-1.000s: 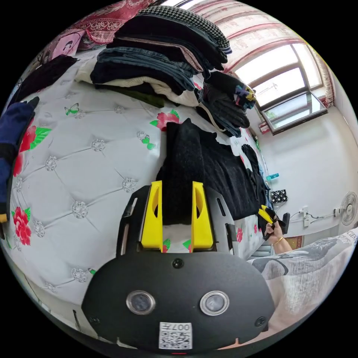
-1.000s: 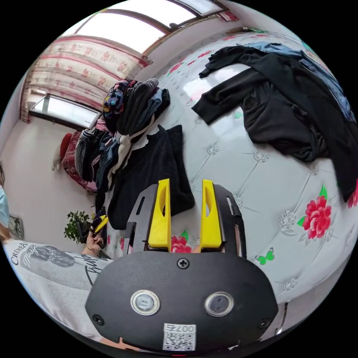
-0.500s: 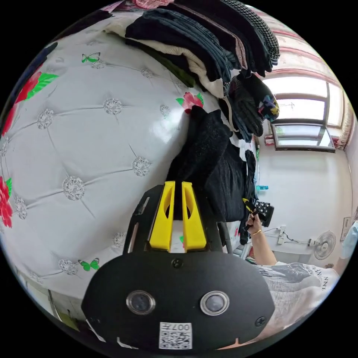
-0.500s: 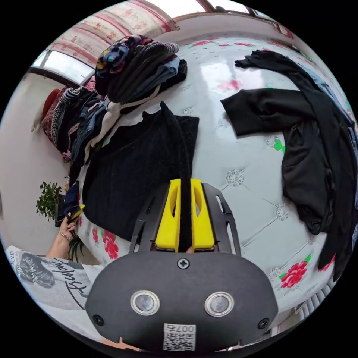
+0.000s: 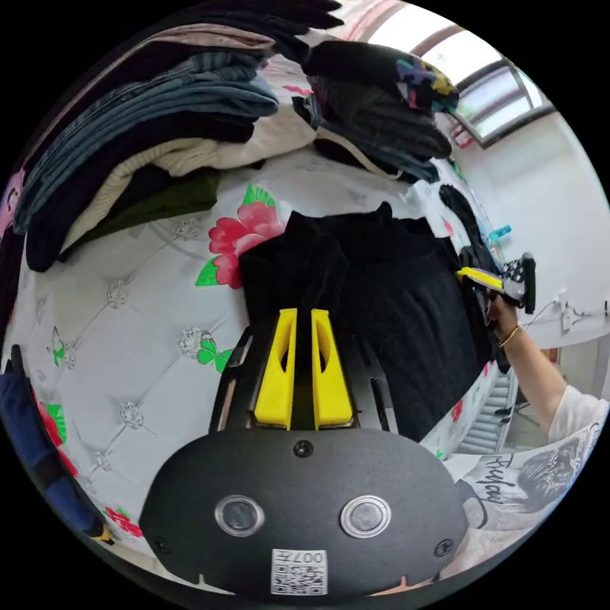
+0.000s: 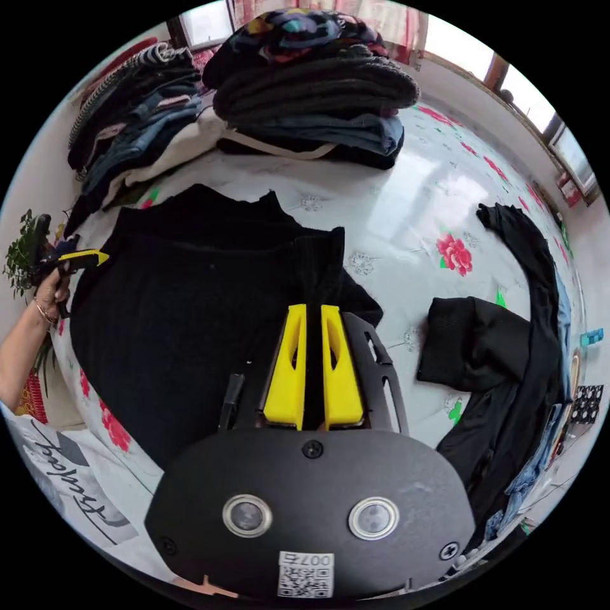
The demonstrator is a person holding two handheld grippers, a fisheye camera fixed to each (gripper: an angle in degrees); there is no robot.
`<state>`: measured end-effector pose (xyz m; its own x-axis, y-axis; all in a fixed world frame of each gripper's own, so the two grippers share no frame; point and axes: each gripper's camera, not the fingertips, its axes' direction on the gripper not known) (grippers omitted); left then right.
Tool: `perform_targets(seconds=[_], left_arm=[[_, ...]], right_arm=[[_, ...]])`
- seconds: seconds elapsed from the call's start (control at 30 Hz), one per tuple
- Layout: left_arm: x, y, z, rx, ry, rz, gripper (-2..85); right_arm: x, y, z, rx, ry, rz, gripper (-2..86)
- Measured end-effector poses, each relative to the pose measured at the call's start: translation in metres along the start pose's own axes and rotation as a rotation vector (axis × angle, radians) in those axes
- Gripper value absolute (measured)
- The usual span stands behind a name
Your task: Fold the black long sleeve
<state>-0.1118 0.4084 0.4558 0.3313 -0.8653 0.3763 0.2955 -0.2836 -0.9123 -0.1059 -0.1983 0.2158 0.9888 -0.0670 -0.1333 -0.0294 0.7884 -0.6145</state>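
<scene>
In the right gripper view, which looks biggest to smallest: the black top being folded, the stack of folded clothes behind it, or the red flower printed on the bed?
1. black long sleeve, though it lies nearest the camera, which inflates it
2. stack of folded clothes
3. red flower, clearly smallest

Showing two grippers: left gripper (image 5: 304,314) and right gripper (image 6: 312,311), each clamping dark cloth. Lying spread on the bed (image 6: 406,210): one black long sleeve (image 6: 190,298). Standing behind it: two stacks of folded clothes (image 6: 311,82). Lying apart: one heap of dark garments (image 6: 508,356).
</scene>
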Motion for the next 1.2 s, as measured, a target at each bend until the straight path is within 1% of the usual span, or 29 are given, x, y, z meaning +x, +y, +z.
perform_targets(seconds=[0.03,0.07,0.1,0.17,0.23,0.3,0.33,0.4,0.47,0.53,0.6,0.67,0.73,0.8,0.87,0.9,0.93,0.97,1.03,1.1,1.13,1.2], left_arm=[[-0.018,0.006,-0.023,0.093,0.074,-0.063,2.0],[-0.027,0.009,-0.032,0.126,0.09,-0.091,1.8],[-0.043,0.012,-0.04,0.145,0.104,-0.131,1.5],[-0.057,0.011,-0.029,0.127,0.121,-0.159,1.6],[-0.061,0.003,0.009,0.028,0.059,-0.181,2.6],[-0.066,-0.001,0.02,0.006,0.072,-0.217,4.4],[-0.067,-0.001,0.017,0.016,0.075,-0.232,5.1],[-0.064,0.004,-0.005,0.058,0.042,-0.233,8.2],[-0.054,0.018,-0.031,0.101,-0.013,-0.213,8.6],[-0.025,0.045,-0.066,0.163,-0.078,-0.15,7.6],[0.008,0.068,-0.08,0.174,-0.099,-0.069,6.8],[0.047,0.09,-0.08,0.152,-0.058,0.023,6.3],[0.087,0.11,-0.068,0.107,0.006,0.109,6.3],[0.136,0.132,-0.036,0.019,0.094,0.214,6.4],[0.156,0.143,0.0,-0.085,0.117,0.239,6.6],[0.162,0.149,0.026,-0.161,0.098,0.247,7.1],[0.163,0.151,0.036,-0.187,0.073,0.247,7.4],[0.161,0.153,0.037,-0.158,0.056,0.258,6.7],[0.155,0.144,0.028,-0.184,0.08,0.252,6.2],[0.153,0.139,0.013,-0.191,0.075,0.26,6.1],[0.152,0.139,-0.001,-0.177,0.045,0.265,6.1],[0.144,0.144,-0.027,-0.143,0.026,0.246,6.1]], right_arm=[[0.026,0.009,-0.018,0.067,-0.071,0.065,4.8],[0.053,0.023,-0.033,0.131,-0.118,0.132,4.7],[0.066,0.03,-0.038,0.15,-0.136,0.166,4.7],[0.116,0.049,-0.026,0.148,-0.248,0.3,5.6],[0.136,0.051,-0.001,0.08,-0.294,0.369,6.7],[0.146,0.053,0.0,0.088,-0.302,0.407,7.9],[0.152,0.057,-0.014,0.114,-0.301,0.419,8.6],[0.159,0.072,-0.043,0.161,-0.25,0.416,9.4],[0.175,0.116,-0.08,0.215,-0.251,0.449,10.4],[0.189,0.163,-0.098,0.23,-0.296,0.515,11.2],[0.201,0.214,-0.109,0.228,-0.349,0.594,12.0],[0.209,0.279,-0.115,0.207,-0.395,0.71,12.8],[0.212,0.316,-0.111,0.176,-0.438,0.776,13.3],[0.215,0.343,-0.1,0.165,-0.513,0.835,13.6],[0.221,0.358,-0.083,0.202,-0.661,0.898,13.5],[0.223,0.359,-0.084,0.231,-0.654,0.907,13.3],[0.228,0.356,-0.084,0.263,-0.646,0.901,12.8],[0.234,0.347,-0.082,0.276,-0.652,0.878,12.1],[0.244,0.339,-0.081,0.276,-0.646,0.906,10.6],[0.254,0.328,-0.086,0.276,-0.716,0.912,8.8],[0.252,0.315,-0.104,0.301,-0.739,0.849,7.5],[0.231,0.287,-0.148,0.348,-0.717,0.679,5.9]])
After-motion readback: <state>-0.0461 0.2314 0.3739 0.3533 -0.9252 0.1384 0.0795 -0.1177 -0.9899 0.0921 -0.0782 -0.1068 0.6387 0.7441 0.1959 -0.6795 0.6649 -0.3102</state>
